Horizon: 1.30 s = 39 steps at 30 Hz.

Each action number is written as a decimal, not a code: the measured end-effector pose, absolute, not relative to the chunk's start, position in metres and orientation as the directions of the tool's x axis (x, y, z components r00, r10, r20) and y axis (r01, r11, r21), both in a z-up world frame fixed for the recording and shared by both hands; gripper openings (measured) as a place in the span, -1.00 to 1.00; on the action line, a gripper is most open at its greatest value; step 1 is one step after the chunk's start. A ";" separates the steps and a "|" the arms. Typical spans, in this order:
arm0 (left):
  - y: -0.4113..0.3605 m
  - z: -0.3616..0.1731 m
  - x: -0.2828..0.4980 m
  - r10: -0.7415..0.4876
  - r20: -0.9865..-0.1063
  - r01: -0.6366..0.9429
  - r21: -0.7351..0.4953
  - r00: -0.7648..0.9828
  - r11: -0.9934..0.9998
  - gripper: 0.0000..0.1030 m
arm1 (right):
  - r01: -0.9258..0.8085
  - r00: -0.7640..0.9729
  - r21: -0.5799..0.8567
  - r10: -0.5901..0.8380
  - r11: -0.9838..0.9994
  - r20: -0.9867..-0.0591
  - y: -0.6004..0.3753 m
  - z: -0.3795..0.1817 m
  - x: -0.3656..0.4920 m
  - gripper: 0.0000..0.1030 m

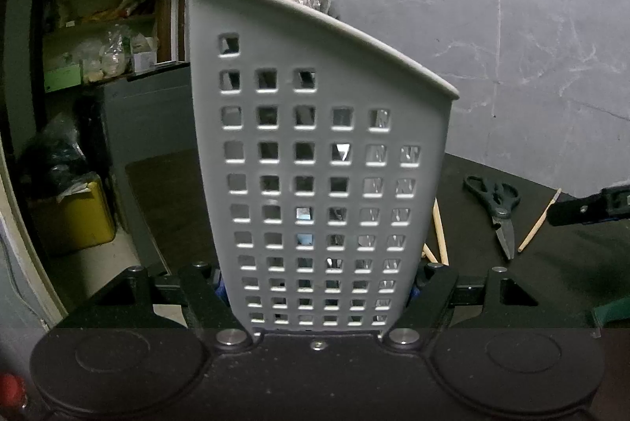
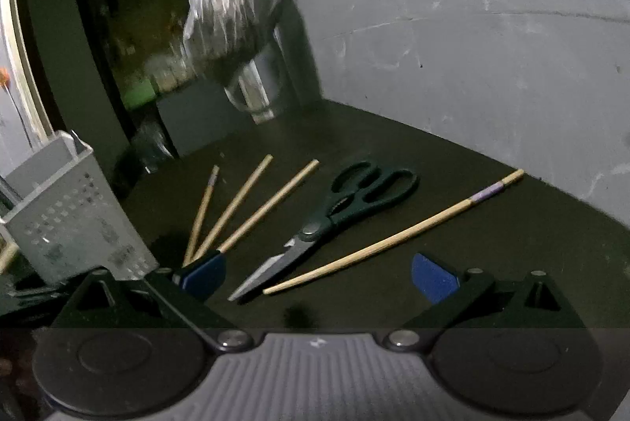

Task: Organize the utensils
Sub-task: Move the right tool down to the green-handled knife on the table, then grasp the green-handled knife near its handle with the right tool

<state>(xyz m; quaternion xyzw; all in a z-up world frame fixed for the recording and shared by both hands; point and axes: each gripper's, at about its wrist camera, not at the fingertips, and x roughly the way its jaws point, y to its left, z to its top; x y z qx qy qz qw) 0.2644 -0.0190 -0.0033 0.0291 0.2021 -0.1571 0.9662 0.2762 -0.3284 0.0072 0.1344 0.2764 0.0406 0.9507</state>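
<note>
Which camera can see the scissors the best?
The right wrist view: the scissors lie whole and close on the dark table, handles and blade clear. The left wrist view shows them small, off to the right beside the white basket.

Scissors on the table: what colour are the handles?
Dark green, nearly black, handles on the scissors; clearest in the right wrist view.

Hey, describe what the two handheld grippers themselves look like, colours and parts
Both are black, angular linkage arms with silver pivot bolts and round black discs on the body. The right gripper has blue finger pads and a ribbed grey centre plate. The left gripper shows only slivers of blue.
</note>
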 end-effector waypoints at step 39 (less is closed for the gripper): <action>-0.009 -0.014 0.263 -0.325 -0.375 0.343 -0.020 0.868 0.939 0.46 | -0.399 0.702 0.115 0.384 0.910 -0.599 -0.328 0.009 0.183 0.99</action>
